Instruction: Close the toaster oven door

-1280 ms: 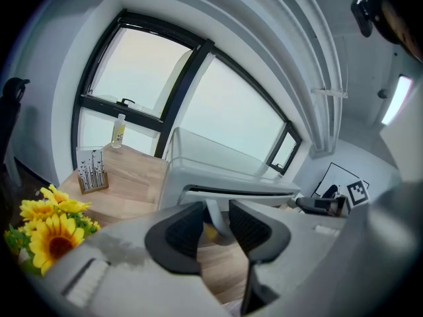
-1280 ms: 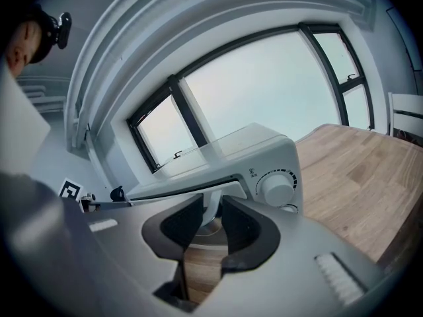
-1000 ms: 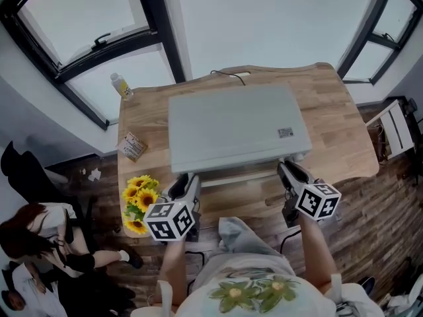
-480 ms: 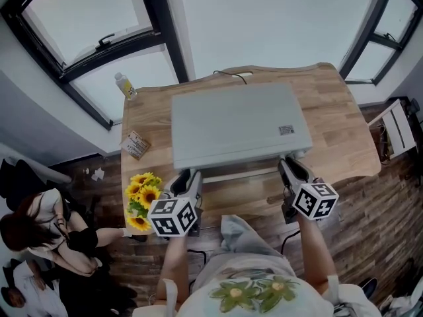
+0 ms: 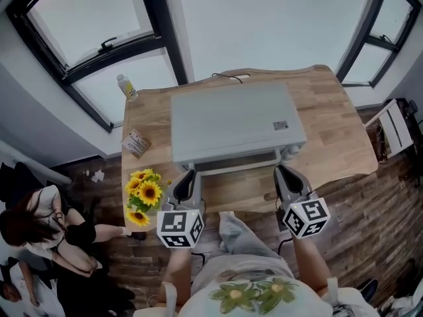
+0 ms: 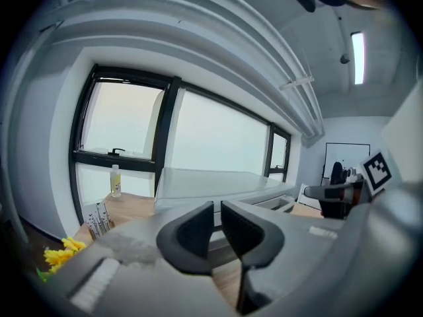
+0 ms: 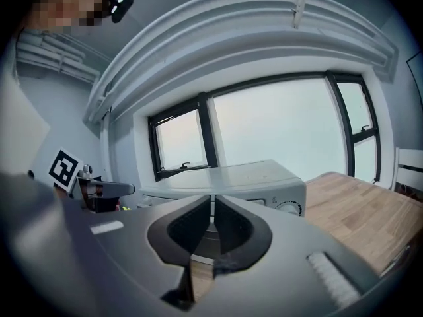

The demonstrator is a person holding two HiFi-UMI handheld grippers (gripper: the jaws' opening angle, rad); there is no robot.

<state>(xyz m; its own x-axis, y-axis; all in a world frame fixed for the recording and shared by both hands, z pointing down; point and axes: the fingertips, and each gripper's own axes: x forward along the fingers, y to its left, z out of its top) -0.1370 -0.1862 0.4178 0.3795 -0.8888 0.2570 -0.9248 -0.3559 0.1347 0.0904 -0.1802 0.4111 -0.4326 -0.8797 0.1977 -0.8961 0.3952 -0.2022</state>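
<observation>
The grey toaster oven (image 5: 234,124) stands in the middle of the wooden table (image 5: 330,111). Its door (image 5: 232,165) is swung up against the front, and the handle bar lies close to the body. My left gripper (image 5: 187,175) hovers just short of the oven's left front corner, and my right gripper (image 5: 283,170) is off the right front corner. Neither touches the oven. Both pairs of jaws have just been closing with nothing between them. In the left gripper view the pads of the left gripper (image 6: 217,207) leave a thin slit. The right gripper (image 7: 212,200) has its pads almost together.
Sunflowers (image 5: 142,197) sit at the table's near left corner, a small packet (image 5: 135,143) and a bottle (image 5: 125,86) further back on the left. A cable (image 5: 231,76) runs off the far edge. A person (image 5: 39,223) is on the floor at left, a white rack (image 5: 393,127) at right.
Both grippers have drawn back from the door's front edge toward me. The door's handle bar has swung up closer to the oven body.
</observation>
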